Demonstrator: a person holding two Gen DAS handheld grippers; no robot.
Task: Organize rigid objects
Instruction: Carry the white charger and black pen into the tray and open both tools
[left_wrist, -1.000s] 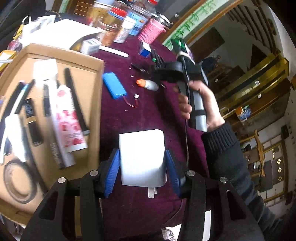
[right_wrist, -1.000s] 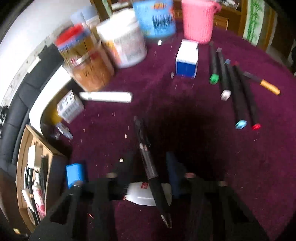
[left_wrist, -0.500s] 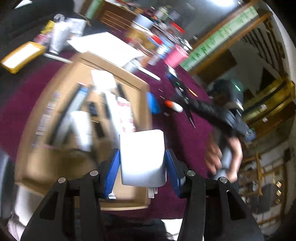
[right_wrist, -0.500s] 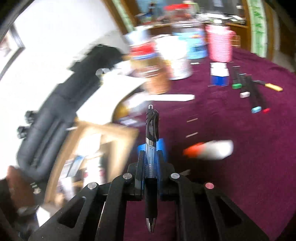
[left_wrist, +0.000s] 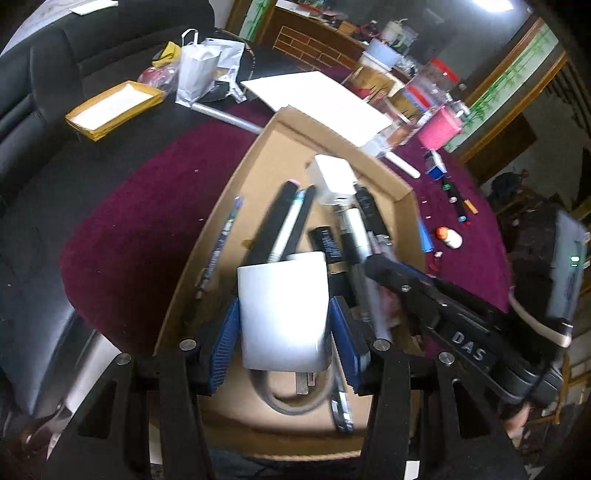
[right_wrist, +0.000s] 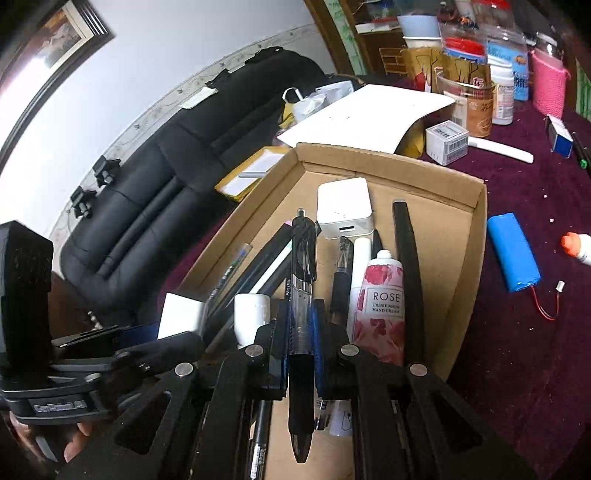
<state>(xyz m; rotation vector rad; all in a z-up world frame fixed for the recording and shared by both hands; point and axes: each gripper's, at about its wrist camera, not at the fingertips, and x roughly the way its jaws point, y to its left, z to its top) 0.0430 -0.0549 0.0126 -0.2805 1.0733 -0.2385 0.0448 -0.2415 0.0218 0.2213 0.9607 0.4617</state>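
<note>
My left gripper (left_wrist: 282, 314) is shut on a white charger plug (left_wrist: 282, 291), prongs toward the camera, held over the near part of an open cardboard box (left_wrist: 236, 184). My right gripper (right_wrist: 300, 317) is shut on a black pen (right_wrist: 303, 266) that points along the fingers, tip toward the camera, above the same cardboard box (right_wrist: 476, 236). Several pens, a rose hand cream tube (right_wrist: 380, 306) and a white adapter (right_wrist: 343, 210) lie in the box. In the right wrist view the charger plug (right_wrist: 181, 314) shows at lower left. The right gripper (left_wrist: 384, 266) reaches in from the right.
On the maroon cloth right of the box lie a blue battery pack (right_wrist: 513, 254), an orange-capped bottle (right_wrist: 576, 249) and markers (left_wrist: 456, 195). Jars and a pink cup (left_wrist: 439, 127) stand behind. A black sofa (right_wrist: 147, 206) runs along the left.
Both grippers have swung left from the cloth to above the box. The right gripper closed on the black pen and lifted it off the cloth. The left still holds the charger.
</note>
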